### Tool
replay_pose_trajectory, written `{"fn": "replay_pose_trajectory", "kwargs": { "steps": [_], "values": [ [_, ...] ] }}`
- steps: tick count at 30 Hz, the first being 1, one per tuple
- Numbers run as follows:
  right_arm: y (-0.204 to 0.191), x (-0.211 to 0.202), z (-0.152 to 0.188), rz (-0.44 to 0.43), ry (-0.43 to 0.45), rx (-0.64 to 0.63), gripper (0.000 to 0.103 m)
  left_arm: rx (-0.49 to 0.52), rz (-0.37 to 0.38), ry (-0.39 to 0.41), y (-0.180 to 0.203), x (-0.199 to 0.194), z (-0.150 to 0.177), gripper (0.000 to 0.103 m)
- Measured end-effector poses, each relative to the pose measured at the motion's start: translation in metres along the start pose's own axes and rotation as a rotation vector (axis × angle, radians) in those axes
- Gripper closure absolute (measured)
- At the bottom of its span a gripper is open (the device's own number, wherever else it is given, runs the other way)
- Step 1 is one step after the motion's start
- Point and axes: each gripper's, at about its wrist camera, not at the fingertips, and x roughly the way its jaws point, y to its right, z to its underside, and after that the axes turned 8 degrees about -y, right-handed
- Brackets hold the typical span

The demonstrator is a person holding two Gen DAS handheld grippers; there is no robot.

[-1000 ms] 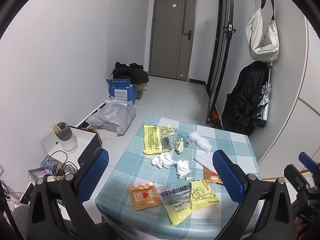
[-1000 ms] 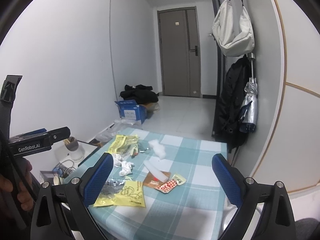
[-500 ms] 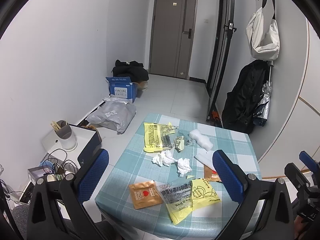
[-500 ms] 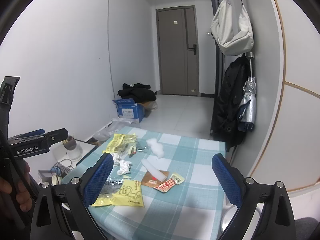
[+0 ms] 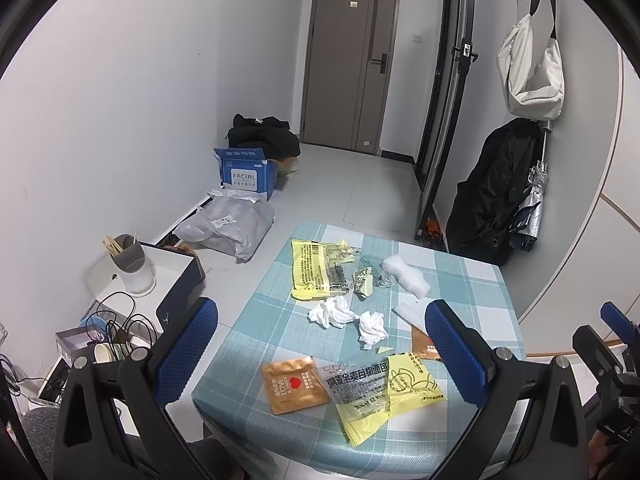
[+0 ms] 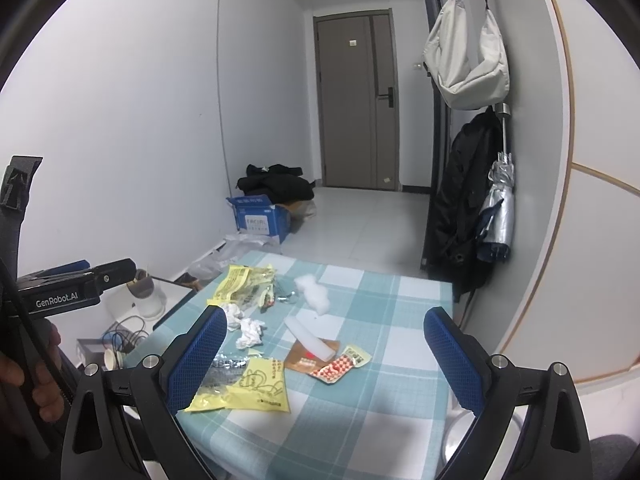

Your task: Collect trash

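Above a small table [image 5: 280, 308] in checked teal cloth, I hold both tools clear of the litter: my left gripper [image 5: 320, 344] and my right gripper [image 6: 326, 354] each stand with jaws spread wide and nothing between them.

The trash lies in a loose scatter over the cloth. Nearest me are an orange sachet [image 5: 293, 384] and a yellow-and-clear bread wrapper [image 5: 372, 390]; mid-table sit two crumpled tissues [image 5: 332, 311]; farther off lie a large yellow packet [image 5: 314, 270] and a white wad [image 5: 404, 278]. From the right-hand view a white strip [image 6: 310, 338] rests across a brown packet beside a red-and-white wrapper [image 6: 334, 368].

All of it looks nearly weightless, I judge. The films are thin, slick and lying flat, so a straight pinch may skate off; I would take them at a lifted corner or crease. The tissues are soft and bulky, and should yield to a pinch across their middles. Nothing here appears fragile.
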Motion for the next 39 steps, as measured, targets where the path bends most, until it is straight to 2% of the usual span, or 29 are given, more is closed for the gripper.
{"fn": "replay_pose_trajectory", "kwargs": {
  "steps": [17, 21, 25, 31, 35, 39],
  "values": [
    [-0.001, 0.014, 0.001, -0.072, -0.033, 0.005, 0.003, -0.055, 0.026, -0.053, -0.02, 0.013, -0.002, 0.001],
    [-0.01, 0.032, 0.002, -0.101, -0.094, 0.002, 0.003, -0.116, 0.062, -0.103, -0.041, 0.029, -0.008, 0.001],
    [-0.031, 0.053, 0.004, -0.139, -0.15, -0.048, 0.003, -0.146, 0.074, -0.114, -0.053, 0.038, -0.015, 0.001],
    [-0.072, 0.102, 0.012, -0.241, -0.307, -0.121, 0.003, -0.195, 0.085, -0.146, -0.074, 0.049, -0.02, 0.001],
    [-0.099, 0.123, 0.025, -0.257, -0.382, -0.189, 0.003, -0.247, 0.08, -0.17, -0.092, 0.058, -0.021, 0.001],
    [-0.133, 0.135, 0.042, -0.206, -0.404, -0.311, 0.005, -0.274, 0.06, -0.199, -0.105, 0.065, -0.021, 0.001]
  ]
}}
